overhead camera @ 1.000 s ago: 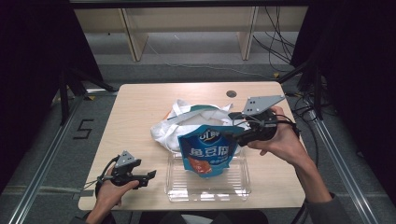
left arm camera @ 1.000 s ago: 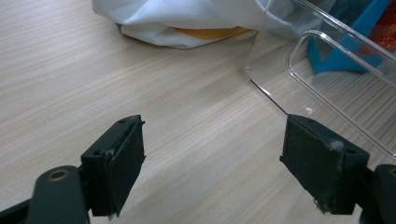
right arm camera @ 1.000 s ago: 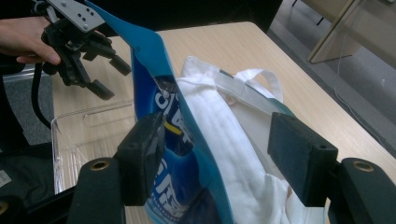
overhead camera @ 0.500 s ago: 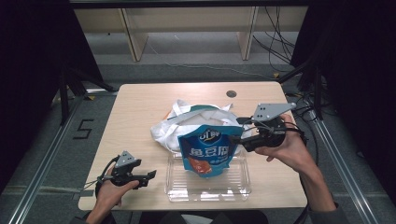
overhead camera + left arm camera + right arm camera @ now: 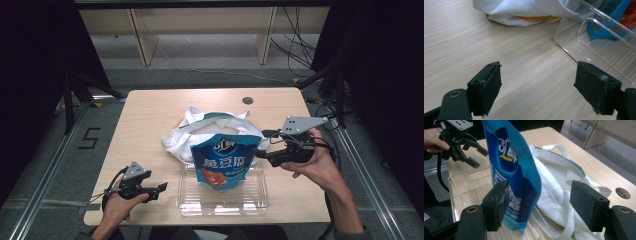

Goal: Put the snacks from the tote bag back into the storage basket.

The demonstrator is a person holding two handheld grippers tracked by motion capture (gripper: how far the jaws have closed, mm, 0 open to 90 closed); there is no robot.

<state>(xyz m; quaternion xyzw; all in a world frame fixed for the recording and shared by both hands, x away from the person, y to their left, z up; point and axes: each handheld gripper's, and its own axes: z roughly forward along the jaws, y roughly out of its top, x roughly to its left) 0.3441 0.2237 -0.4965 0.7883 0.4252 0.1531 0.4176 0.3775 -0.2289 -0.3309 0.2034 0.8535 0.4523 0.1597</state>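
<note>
Right gripper (image 5: 261, 153) drawn back right since earlier frame, jaws spread, off pouch (image 5: 222, 161). Pouch stands upright in clear tray (image 5: 223, 206), frame centre, leaning on white bag (image 5: 202, 135) behind. Left gripper (image 5: 160, 189) lower left, resting on table (image 5: 150, 110), jaws spread, empty.

A light wooden table (image 5: 150, 115) carries a round dark grommet hole (image 5: 247, 100) near its far edge. Beyond the table, pale wooden shelf uprights (image 5: 142, 37) stand on a grey floor, with loose cables (image 5: 300, 50) trailing at the right. A "5" marking (image 5: 90, 138) lies on the floor left of the table.
</note>
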